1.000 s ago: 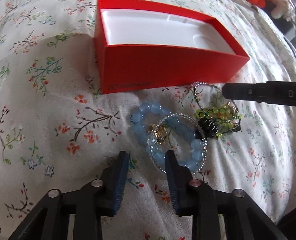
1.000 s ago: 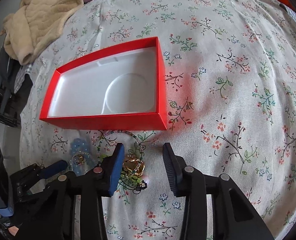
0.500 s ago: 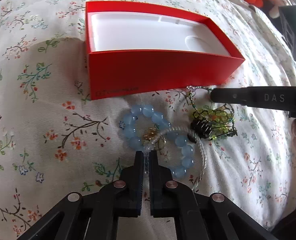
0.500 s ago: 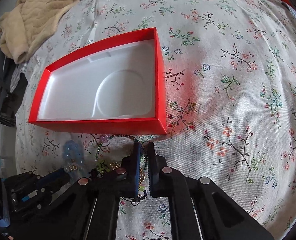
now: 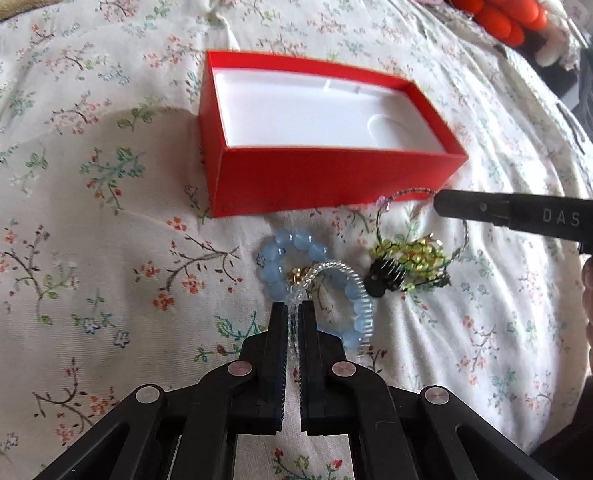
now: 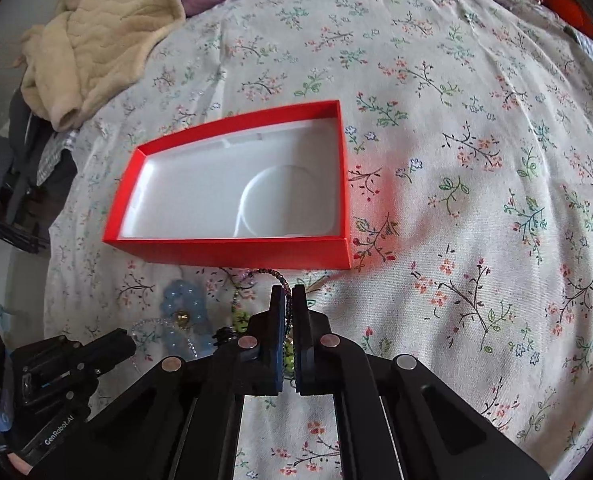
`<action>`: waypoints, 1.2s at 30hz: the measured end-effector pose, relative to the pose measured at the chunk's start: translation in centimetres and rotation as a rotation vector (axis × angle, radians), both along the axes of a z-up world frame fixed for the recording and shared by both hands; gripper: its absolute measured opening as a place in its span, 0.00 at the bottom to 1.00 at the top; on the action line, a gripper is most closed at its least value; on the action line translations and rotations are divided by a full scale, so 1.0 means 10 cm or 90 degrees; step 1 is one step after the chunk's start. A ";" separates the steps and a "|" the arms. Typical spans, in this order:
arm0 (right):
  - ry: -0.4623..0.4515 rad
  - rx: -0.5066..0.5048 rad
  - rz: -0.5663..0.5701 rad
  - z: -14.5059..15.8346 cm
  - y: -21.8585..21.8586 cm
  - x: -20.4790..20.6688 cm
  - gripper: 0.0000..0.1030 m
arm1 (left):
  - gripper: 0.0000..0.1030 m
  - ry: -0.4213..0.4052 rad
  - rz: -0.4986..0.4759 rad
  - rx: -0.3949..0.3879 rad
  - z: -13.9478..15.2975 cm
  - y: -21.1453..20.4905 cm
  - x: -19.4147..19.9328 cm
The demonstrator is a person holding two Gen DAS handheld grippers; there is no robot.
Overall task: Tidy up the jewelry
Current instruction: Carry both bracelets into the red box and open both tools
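Left gripper: angled steeply down, jaws clamped tight on a clear bead strand.
Right gripper: angled steeply down, jaws pinched on a dark beaded strand.

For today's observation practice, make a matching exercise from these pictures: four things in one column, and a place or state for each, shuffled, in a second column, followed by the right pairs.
Things
1. red cardboard box with white insert
2. clear glass-bead bracelet
3. dark seed-bead strand
4. pale blue round-bead bracelet

Places or states
A. pinched in the shut right gripper
B. lying on the floral bedspread, gripped by nothing
C. open on top, holding no jewelry
D. pinched in the shut left gripper

Pairs: 1-C, 2-D, 3-A, 4-B
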State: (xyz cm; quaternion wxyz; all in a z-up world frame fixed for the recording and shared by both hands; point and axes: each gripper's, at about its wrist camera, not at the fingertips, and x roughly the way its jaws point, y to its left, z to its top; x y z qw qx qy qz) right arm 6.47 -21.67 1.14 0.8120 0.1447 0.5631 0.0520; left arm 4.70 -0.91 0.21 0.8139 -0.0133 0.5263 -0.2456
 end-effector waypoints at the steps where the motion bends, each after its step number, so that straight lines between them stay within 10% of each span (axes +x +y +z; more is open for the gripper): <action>1: -0.004 0.002 0.003 0.03 0.01 -0.01 0.03 | 0.00 -0.004 0.001 -0.002 0.03 0.01 -0.01; 24: -0.127 0.023 0.008 0.87 0.17 0.10 0.03 | 0.00 -0.092 0.025 -0.080 0.79 -0.18 0.43; 36: -0.079 0.051 0.001 0.37 0.14 0.62 0.03 | 0.00 -0.008 0.080 -0.125 0.24 -0.15 0.99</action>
